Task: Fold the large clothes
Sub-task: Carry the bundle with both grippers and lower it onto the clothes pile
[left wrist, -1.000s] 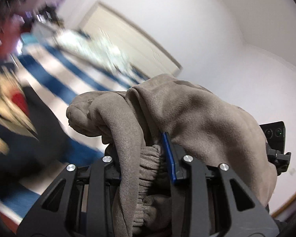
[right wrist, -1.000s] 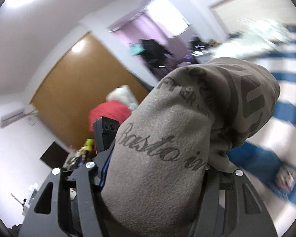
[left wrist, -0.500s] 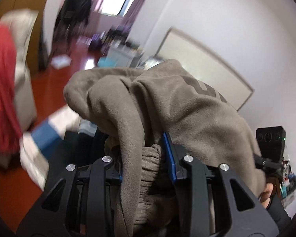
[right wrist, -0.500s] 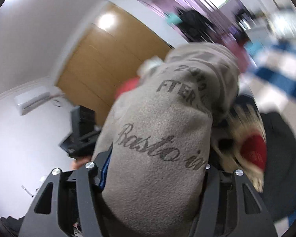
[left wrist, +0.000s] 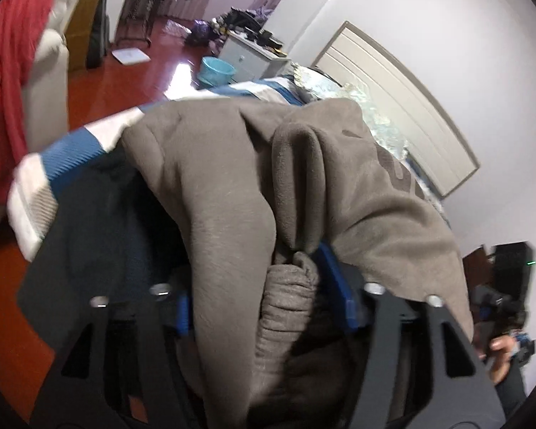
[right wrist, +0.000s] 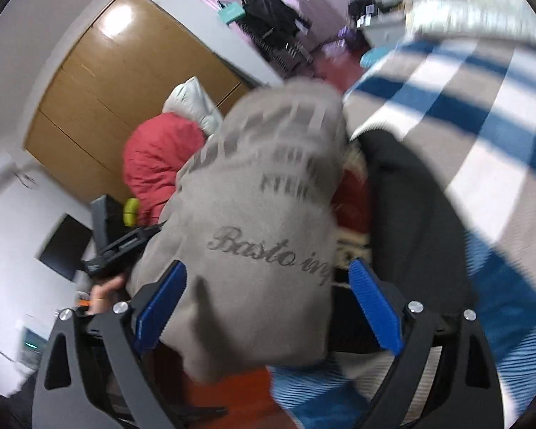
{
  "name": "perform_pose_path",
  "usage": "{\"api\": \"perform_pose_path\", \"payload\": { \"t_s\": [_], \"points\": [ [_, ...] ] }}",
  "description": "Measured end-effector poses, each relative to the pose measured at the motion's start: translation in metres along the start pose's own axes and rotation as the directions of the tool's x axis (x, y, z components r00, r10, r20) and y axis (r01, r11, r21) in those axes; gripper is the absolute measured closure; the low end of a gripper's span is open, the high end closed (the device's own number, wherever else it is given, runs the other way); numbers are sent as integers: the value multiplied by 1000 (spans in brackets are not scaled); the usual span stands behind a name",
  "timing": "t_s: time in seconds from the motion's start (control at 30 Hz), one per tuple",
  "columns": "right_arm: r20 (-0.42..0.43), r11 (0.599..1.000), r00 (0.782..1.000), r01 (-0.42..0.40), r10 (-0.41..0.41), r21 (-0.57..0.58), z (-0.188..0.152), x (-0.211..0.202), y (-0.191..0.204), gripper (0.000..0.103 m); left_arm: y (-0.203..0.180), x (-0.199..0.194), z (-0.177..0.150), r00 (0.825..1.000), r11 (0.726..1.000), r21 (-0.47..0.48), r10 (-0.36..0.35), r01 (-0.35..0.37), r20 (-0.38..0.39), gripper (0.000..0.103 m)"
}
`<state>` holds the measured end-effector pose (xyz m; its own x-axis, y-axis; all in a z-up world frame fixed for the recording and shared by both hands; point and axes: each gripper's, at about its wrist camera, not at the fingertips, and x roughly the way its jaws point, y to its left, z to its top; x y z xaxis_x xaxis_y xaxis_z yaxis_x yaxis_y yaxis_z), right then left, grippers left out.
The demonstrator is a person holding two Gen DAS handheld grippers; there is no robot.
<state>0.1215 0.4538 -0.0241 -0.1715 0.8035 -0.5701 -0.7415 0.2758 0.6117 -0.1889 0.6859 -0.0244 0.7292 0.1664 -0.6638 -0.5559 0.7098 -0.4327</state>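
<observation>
1. The bed (right wrist: 482, 114), under a blue-and-white striped cover, is the largest thing in view; a dark garment (right wrist: 421, 221) already lies on it.
2. One grey-brown sweatshirt (left wrist: 253, 186), printed with lettering, is the task's thing. It hangs bunched over both tools, above the dark garment at the edge of the bed.
3. The step in hand looks like laying the sweatshirt down on the bed and letting it go, ready for folding.
4. The left gripper (left wrist: 266, 296) has just been opening. Its fingers (left wrist: 336, 286) stand partly apart, with the ribbed hem and a thick fold of fabric between them. Cloth still fills the gap, but whether the pads press on it I cannot tell.
5. The right gripper (right wrist: 268, 307) has just been opening too. Its blue fingers (right wrist: 375, 307) stand wide. The sweatshirt is draped in the gap and clear of the right-hand pad, so it looks released.
6. Next, I judge, both tools need to draw back clear of the cloth, then take fresh hold at its edges to spread it flat.
7. Count: one sweatshirt, one dark garment, one red jacket (right wrist: 157, 157) behind, two grippers, one teal basin (left wrist: 216, 71) on the floor.
</observation>
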Motion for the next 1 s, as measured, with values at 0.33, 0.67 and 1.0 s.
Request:
{"api": "perform_pose_path", "payload": {
  "t_s": [0.33,0.67,1.0],
  "points": [
    [35,971,986,167,-163,-169,-7,-8,86,87,-65,-80,-33,984,981,187,20,-54,177,24],
    [-199,984,963,174,-179,-46,-21,89,67,103,-95,6,-55,995,977,201,80,-68,-52,83],
    [-106,998,994,44,-40,33,-31,28,74,54,-103,-35,-67,998,978,203,46,-54,41,42]
  ]
}}
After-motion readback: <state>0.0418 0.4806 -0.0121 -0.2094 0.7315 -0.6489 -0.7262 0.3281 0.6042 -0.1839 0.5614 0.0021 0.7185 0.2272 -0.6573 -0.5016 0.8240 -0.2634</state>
